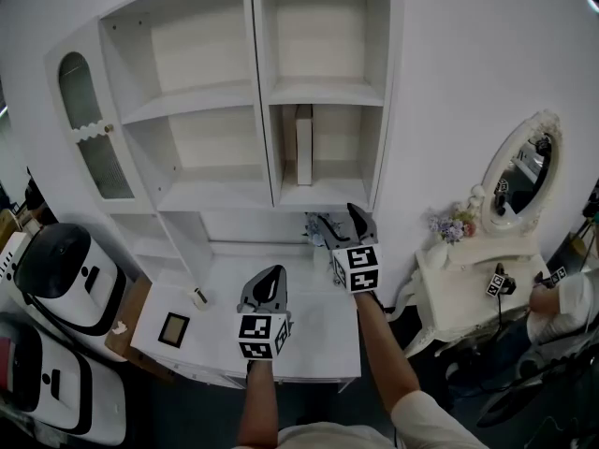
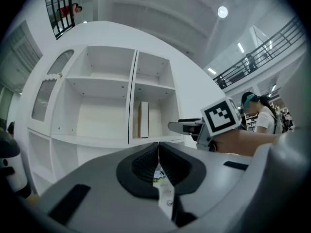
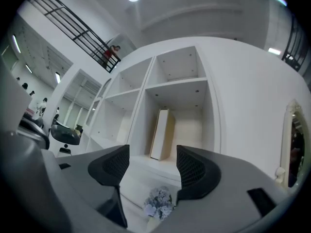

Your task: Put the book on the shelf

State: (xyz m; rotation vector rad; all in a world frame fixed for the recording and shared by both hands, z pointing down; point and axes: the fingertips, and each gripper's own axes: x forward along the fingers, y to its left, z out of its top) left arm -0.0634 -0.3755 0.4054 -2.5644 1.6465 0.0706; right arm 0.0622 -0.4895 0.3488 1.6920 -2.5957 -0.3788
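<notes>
book (image 1: 304, 145) is standing upright in the lower right compartment of the shelf unit (image 1: 223, 94), leaning close to that compartment's left wall, and neither tool is touching it. the left gripper (image 2: 158, 155) is showing, in its own view, jaws pressed together and gripping nothing. that view is also catching the other tool's marker cube to the right of the unit. the right gripper (image 3: 153, 166) is holding its jaws wide apart and empty. its own view is framing the book beyond the gap, with a small bunch of pale flowers (image 3: 158, 203) lying lower, in front of the unit. only the head view is taking in the surroundings: both tools are hovering over a white table (image 1: 309, 340) in front of the unit. a dark framed square (image 1: 173, 328) is lying on the table before the unit's left half, and an oval vanity mirror (image 1: 519, 181) is standing to the unit's right. nothing is blocking the way to the book's compartment.
</notes>
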